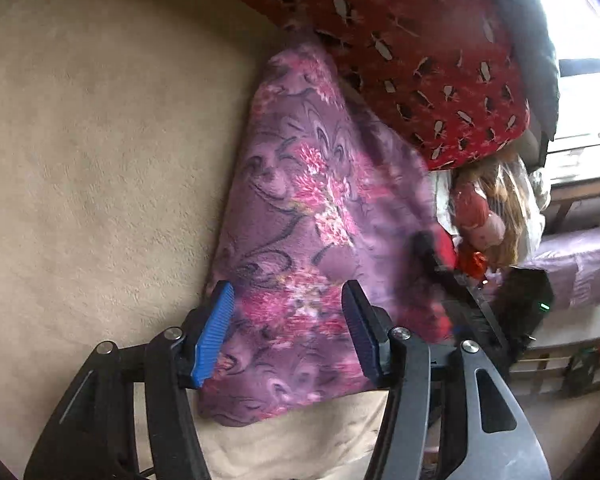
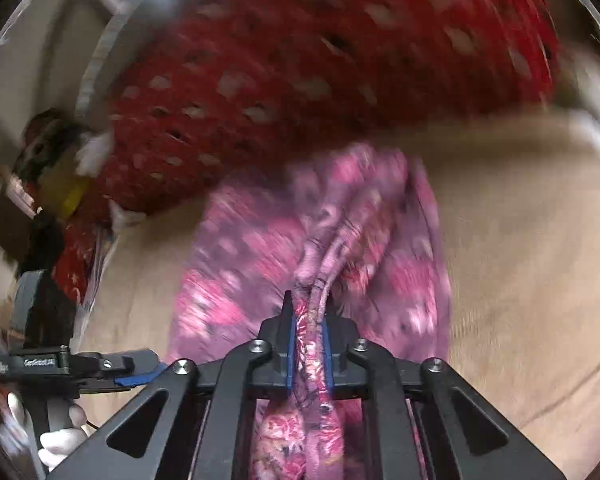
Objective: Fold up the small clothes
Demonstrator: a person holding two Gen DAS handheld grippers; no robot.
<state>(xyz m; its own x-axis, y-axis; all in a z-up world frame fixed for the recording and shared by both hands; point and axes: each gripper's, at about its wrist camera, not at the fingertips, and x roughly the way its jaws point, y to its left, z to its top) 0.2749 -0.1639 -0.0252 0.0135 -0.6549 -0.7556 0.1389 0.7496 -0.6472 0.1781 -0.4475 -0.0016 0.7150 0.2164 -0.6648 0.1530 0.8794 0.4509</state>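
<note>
Two grippers work over one purple floral cloth [image 1: 308,216] that lies on a beige blanket [image 1: 100,152]. From the left wrist view the left gripper [image 1: 288,332] hangs above the near part of the cloth with its jaws apart, its blue pads [image 1: 214,334] clear of the fabric and nothing between them. The cloth here lies as a long wedge, narrow at the far end, where it runs up against a red patterned cushion [image 1: 420,52]. Right of the cloth sits a doll in clear wrapping [image 1: 496,212], and the other gripper shows there as a dark blurred shape [image 1: 476,304]. From the right wrist view the right gripper [image 2: 310,344] is clenched on a bunched fold of the cloth [image 2: 316,248]: the fabric is pinched between the blue pads [image 2: 289,352] and passes back through the jaws toward the camera, while the rest drapes forward onto the blanket [image 2: 520,248], much blurred. The red cushion [image 2: 300,72] fills the far side of that view. At its lower left the left gripper [image 2: 136,372] shows, with a gloved hand [image 2: 60,440] on its grip.
</note>
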